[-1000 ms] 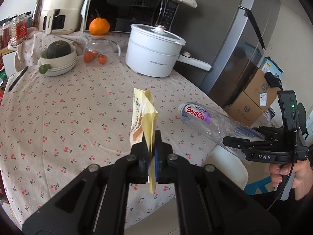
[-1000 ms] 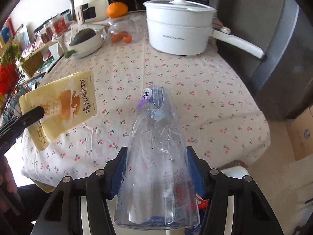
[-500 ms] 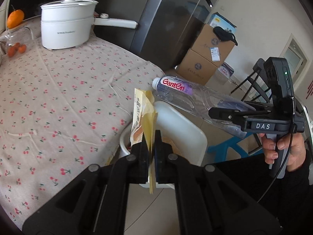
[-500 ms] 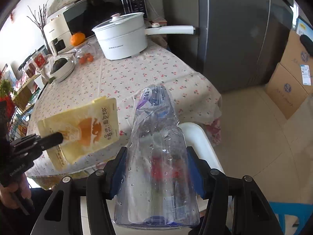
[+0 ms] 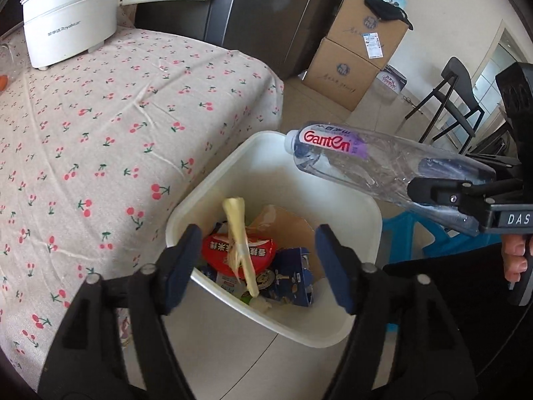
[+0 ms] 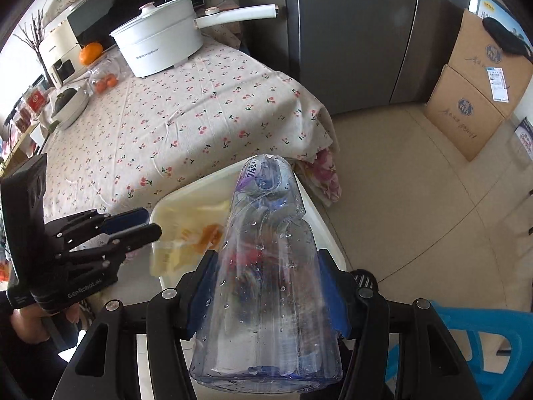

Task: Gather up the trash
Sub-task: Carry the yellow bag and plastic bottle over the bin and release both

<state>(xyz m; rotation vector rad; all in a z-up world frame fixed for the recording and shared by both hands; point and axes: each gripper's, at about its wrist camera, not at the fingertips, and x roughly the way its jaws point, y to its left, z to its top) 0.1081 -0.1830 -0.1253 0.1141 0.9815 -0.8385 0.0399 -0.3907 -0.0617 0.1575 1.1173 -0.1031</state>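
My left gripper (image 5: 260, 263) is open above the white trash bin (image 5: 363, 200); it also shows in the right wrist view (image 6: 140, 225). The yellow snack wrapper (image 5: 238, 236) is free between the jaws, falling blurred into the bin (image 6: 186, 240). My right gripper (image 6: 266, 286) is shut on a clear empty Ganten bottle (image 6: 266, 266), held over the bin's right rim with its cap end forward (image 5: 349, 153). The bin holds a red packet (image 5: 256, 251) and a blue carton (image 5: 293, 276).
The cherry-print table (image 5: 100, 133) is left of the bin, with a white electric pot (image 5: 70, 23). A grey fridge (image 6: 359, 33) and cardboard boxes (image 5: 353, 53) stand behind. A blue plastic stool (image 6: 483, 340) and a black chair (image 5: 446, 100) are at right.
Both grippers have swung from the table to over the bin. My left gripper has opened and let go of the yellow wrapper, which is dropping. The bottle stays held.
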